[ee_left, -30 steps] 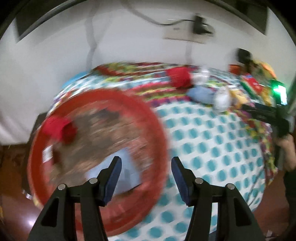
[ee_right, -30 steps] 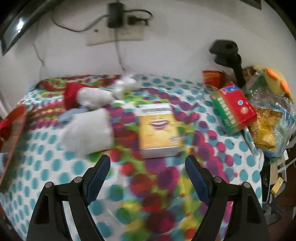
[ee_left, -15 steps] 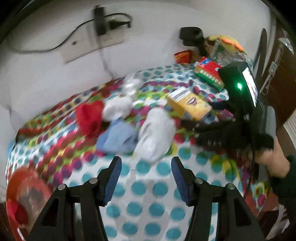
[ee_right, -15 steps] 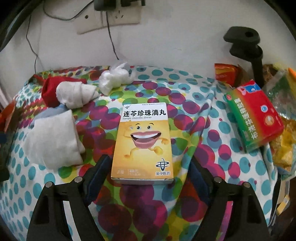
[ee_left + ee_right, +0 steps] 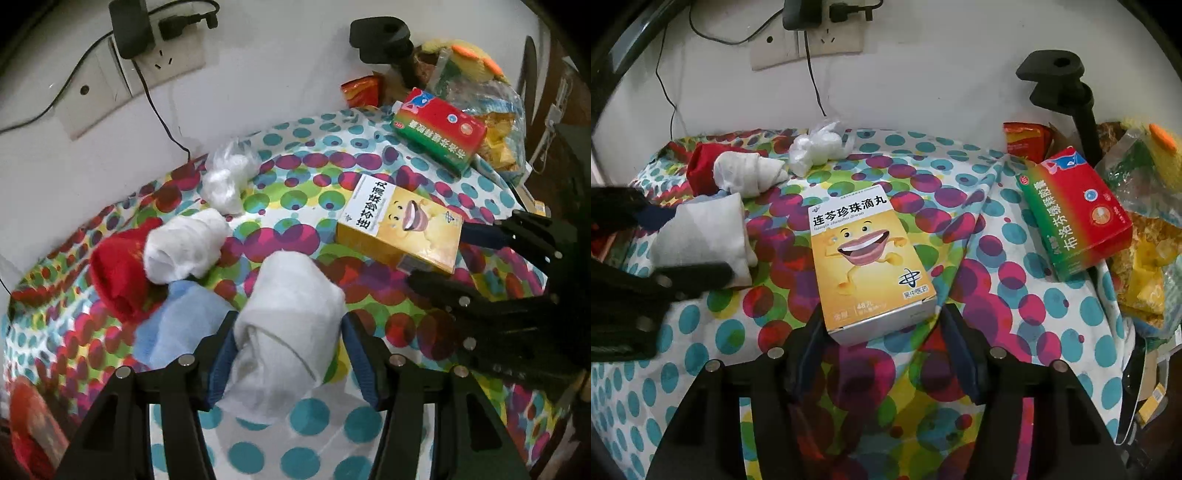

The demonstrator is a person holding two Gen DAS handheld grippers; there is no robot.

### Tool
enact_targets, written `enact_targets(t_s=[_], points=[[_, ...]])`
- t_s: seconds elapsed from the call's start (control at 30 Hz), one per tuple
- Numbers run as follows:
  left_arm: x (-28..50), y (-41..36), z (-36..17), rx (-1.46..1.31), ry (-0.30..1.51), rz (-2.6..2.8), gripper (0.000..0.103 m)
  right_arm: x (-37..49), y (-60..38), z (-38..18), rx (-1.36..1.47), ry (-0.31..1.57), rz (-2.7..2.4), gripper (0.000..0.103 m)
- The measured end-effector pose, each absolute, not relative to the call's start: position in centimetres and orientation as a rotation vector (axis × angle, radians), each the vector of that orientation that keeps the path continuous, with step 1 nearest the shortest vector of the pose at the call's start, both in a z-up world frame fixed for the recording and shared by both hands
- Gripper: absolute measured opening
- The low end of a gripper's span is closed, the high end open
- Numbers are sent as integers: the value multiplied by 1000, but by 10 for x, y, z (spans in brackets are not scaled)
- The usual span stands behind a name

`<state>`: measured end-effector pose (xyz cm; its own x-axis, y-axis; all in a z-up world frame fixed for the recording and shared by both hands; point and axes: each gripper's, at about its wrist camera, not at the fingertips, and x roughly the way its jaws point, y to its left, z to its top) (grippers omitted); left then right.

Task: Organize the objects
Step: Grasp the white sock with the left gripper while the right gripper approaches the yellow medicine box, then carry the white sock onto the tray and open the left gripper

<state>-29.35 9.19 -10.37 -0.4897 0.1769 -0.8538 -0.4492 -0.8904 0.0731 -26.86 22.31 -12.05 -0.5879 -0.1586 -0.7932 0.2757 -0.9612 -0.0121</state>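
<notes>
Desk (image 5: 1015,280) has a polka-dot cloth over it. Left tool (image 5: 288,354) is spread, its blue pads on either side of a rolled white cloth bundle (image 5: 288,325); can't tell if they touch it. Right tool (image 5: 882,354) is spread too, straddling the near end of the yellow medicine box (image 5: 868,258), which lies flat mid-desk. Red-green box (image 5: 1075,210) sits right of it, tilted against the snack bags (image 5: 1145,258). Pale blue cloth (image 5: 173,325), red sock (image 5: 118,273) and smaller white roll (image 5: 181,247) are clustered left. Bagged cotton balls (image 5: 225,181) are near the wall.
</notes>
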Motion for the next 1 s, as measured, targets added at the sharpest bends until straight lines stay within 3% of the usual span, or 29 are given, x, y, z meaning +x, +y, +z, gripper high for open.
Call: enact_targets(t_s=[0.07,0.13,0.2,0.3,1.0], points=[[-291,92,-105,-1327,396,2428,55,-269,224,-121,1276,198,-2594,58],[-289,89,-103,-1331,360,2436,41,-269,224,-121,1276,198,-2594,58],[-288,84,-98,-1344,312,2433,35,-269,224,-121,1276,197,-2594,58],[-282,76,-90,-1362,251,2427,34,-269,224,-121,1275,203,-2596,58],[-241,17,-35,-1343,262,2553,34,-270,222,-120,1276,208,-2597,58]])
